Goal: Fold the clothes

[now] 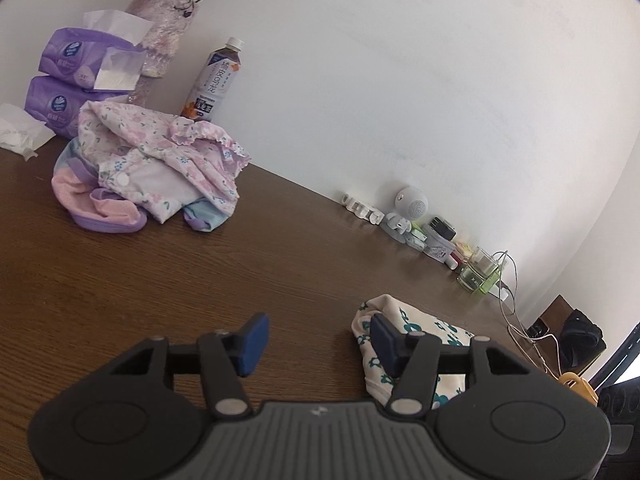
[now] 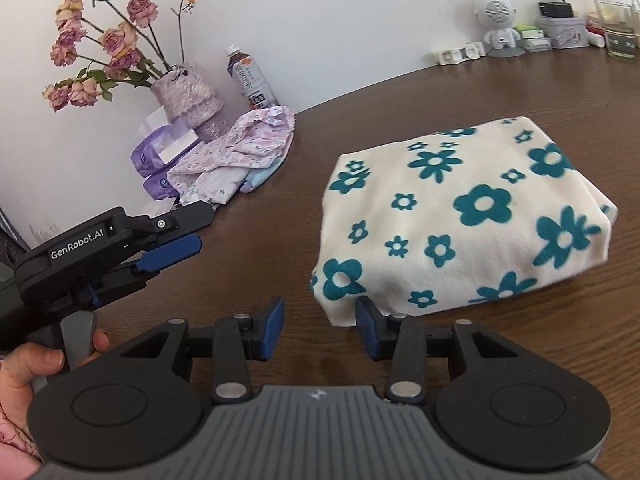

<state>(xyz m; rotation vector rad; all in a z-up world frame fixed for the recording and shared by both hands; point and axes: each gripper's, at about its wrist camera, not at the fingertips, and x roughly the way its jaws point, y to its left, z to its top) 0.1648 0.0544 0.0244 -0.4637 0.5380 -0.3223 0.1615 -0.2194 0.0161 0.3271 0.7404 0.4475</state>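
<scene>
A folded cream garment with teal flowers (image 2: 460, 216) lies on the brown wooden table (image 2: 280, 240); part of it shows in the left wrist view (image 1: 416, 344) behind the right finger. My right gripper (image 2: 320, 328) is open and empty, its right finger just at the garment's near left corner. My left gripper (image 1: 316, 340) is open and empty, to the left of the garment; it also shows in the right wrist view (image 2: 176, 240). A heap of unfolded pink and floral clothes (image 1: 152, 168) lies at the back left, also in the right wrist view (image 2: 236, 156).
Against the wall stand purple tissue packs (image 1: 76, 76), a vase of dried roses (image 2: 188, 96) and a drink bottle (image 1: 212, 80). Small items, a white figure speaker (image 2: 498, 20) and a glass (image 2: 620, 32) line the back right. Cables (image 1: 520, 320) hang at the table's end.
</scene>
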